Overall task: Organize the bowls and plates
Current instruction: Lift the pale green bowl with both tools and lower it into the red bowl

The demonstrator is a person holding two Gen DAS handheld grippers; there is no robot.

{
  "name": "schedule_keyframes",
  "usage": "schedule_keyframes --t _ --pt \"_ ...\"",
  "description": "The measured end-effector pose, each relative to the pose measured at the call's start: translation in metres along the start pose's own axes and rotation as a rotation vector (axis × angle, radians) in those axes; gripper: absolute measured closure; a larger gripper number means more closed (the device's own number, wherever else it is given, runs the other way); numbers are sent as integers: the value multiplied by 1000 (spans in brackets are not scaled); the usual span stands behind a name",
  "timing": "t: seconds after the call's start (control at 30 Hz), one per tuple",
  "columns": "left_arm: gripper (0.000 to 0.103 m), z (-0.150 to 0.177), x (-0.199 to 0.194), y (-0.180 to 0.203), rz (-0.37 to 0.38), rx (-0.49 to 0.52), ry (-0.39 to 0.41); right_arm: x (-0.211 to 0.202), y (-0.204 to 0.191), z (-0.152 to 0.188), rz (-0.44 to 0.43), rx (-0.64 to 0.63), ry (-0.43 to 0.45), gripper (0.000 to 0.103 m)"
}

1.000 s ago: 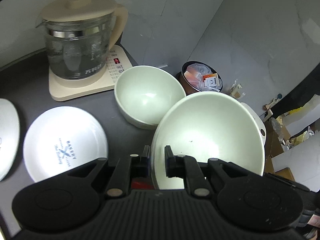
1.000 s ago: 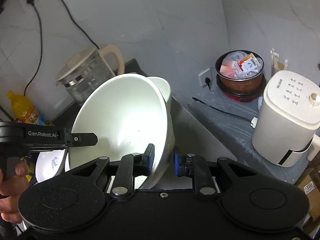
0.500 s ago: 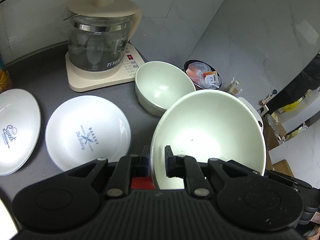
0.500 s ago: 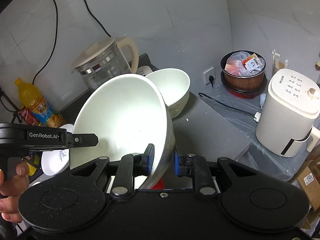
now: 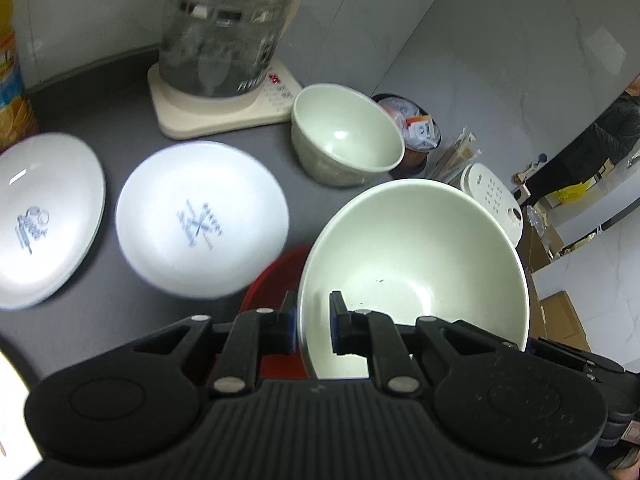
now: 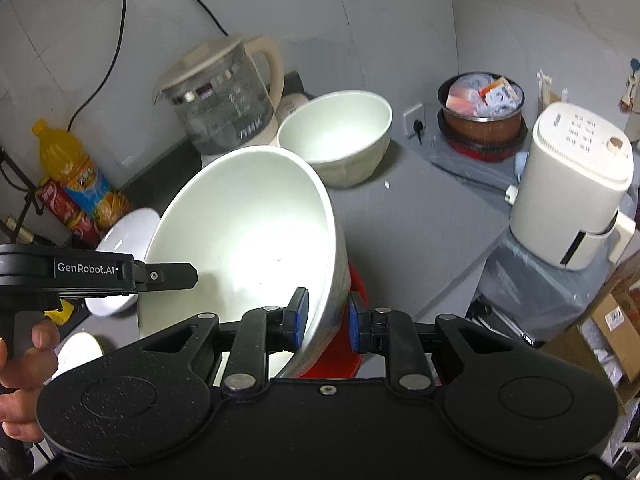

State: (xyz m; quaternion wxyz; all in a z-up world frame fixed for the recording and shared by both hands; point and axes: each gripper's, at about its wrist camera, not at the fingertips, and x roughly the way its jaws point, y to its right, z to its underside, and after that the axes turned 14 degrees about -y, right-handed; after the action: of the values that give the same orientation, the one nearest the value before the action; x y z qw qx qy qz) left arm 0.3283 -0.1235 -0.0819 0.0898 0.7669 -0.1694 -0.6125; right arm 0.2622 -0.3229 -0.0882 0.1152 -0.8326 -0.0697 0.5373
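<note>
Both grippers pinch the rim of 1 large white bowl (image 5: 416, 264) and hold it tilted above the dark grey countertop (image 5: 100, 320). The left gripper (image 5: 313, 322) is clenched on the bowl's near rim, 1 finger inside the bowl and the other against its outer wall. In the right wrist view the right gripper (image 6: 327, 320) grasps the opposite side of the same rim, its blue pads (image 6: 302, 312) pressed on the wall from both sides. The left gripper's black body, marked GenRobot.AI, shows at the left edge of that view, with a person's hand (image 6: 20, 384) wrapped around its handle.

A red dish (image 5: 276, 280) lies under the held bowl, mostly hidden by it. A smaller white bowl (image 5: 346, 134) stands upright on the countertop, just beside the base of a glass kettle (image 5: 224, 40) with a cream lid and handle. 2 white plates with blue print rest flat on the countertop: 1 plate (image 5: 200, 218) near the middle and a second plate (image 5: 44, 220) at the far left. An orange juice bottle (image 6: 76, 172) stands by the wall. Off the counter's far edge sit a brown pot (image 6: 482, 114) stuffed with packets and a white air fryer (image 6: 576, 184).
</note>
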Motion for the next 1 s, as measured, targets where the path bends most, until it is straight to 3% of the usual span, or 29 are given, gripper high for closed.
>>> schedule_keyframes --t 0.47,1.0 --pt "90 13 17 -20 3 -46 -73 26 4 8 -5 89 -75 88" --pt "86 6 6 -30 -52 -100 -37 52 3 -12 32 88 -129 86"
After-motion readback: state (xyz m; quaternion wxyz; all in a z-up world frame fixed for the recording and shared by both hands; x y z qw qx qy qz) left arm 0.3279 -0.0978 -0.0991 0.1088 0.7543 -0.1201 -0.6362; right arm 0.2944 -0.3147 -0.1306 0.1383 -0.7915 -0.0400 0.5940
